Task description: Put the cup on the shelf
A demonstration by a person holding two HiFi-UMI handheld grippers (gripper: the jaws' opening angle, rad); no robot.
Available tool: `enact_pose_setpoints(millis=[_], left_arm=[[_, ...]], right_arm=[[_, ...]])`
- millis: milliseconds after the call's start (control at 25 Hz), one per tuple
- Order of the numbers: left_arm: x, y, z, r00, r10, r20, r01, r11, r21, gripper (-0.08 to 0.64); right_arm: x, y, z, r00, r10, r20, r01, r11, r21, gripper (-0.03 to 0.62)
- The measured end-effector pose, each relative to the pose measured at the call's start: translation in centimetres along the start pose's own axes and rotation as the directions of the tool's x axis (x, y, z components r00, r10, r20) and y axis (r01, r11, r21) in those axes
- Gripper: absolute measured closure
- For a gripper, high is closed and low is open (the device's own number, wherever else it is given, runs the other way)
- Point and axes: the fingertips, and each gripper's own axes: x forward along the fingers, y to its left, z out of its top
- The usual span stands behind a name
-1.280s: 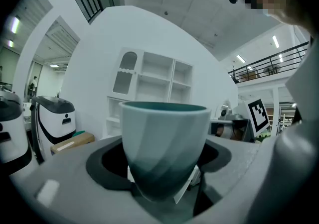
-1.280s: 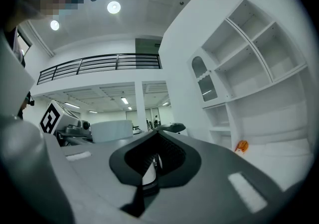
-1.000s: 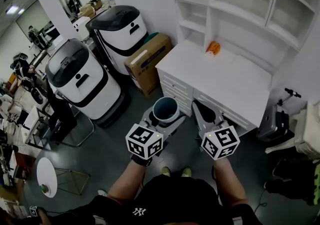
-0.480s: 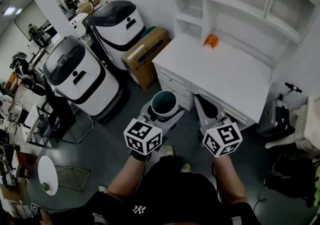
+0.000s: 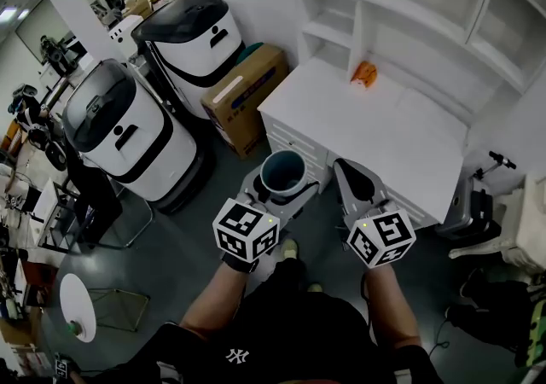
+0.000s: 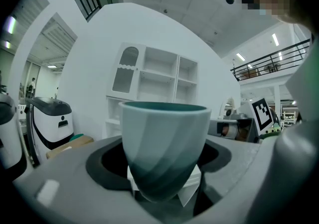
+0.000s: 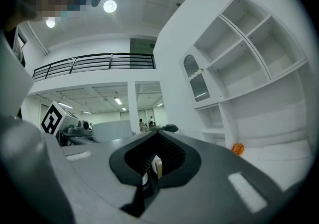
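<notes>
Teal inside and paler outside, the cup stands upright just below the middle of the head view. Your left gripper pinches it low on its body. In the left gripper view the cup fills the centre, mouth up, with its narrow base caught between the two grey jaws.

Your right gripper is just right of the cup and apart from it. Its jaws are pressed together with nothing between them; the right gripper view shows the tips meeting.

You hold both grippers over the dark floor, near the front edge of a white desk in the right half of the frame. The white shelf rises behind the desk at upper right, split into several compartments. A small orange thing lies on the desk close to the shelf's foot.

Left of the desk stands a cardboard box. Beyond it, towards the upper left, are two white machines with dark lids, one near and one further back.
</notes>
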Motion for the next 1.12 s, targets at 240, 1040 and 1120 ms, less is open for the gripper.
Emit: enact_pose_setpoints(millis=[240,1040,1120], left_arm=[[3.5,7.5,1.4,1.000,-0.001,0.000,0.001,1.000,0.029,0.181],[14.9,21.0,4.4,0.992,-0.125,-0.015,0.125,0.992,0.018,0.182],[16.6,21.5,4.4,0.991,-0.129,-0.021,0.129,0.991,0.015,0.181]], right_arm=[[7.8,-2.0,0.0,1.000,-0.008,-0.011,0.007,1.000,-0.009,0.580],[21.2,-9.7,0.2,0.994,-0.105,-0.029,0.104,0.994,-0.037,0.580],[21.9,-11.1,0.3,0.994,-0.108,-0.027,0.107,0.994,-0.035,0.580]])
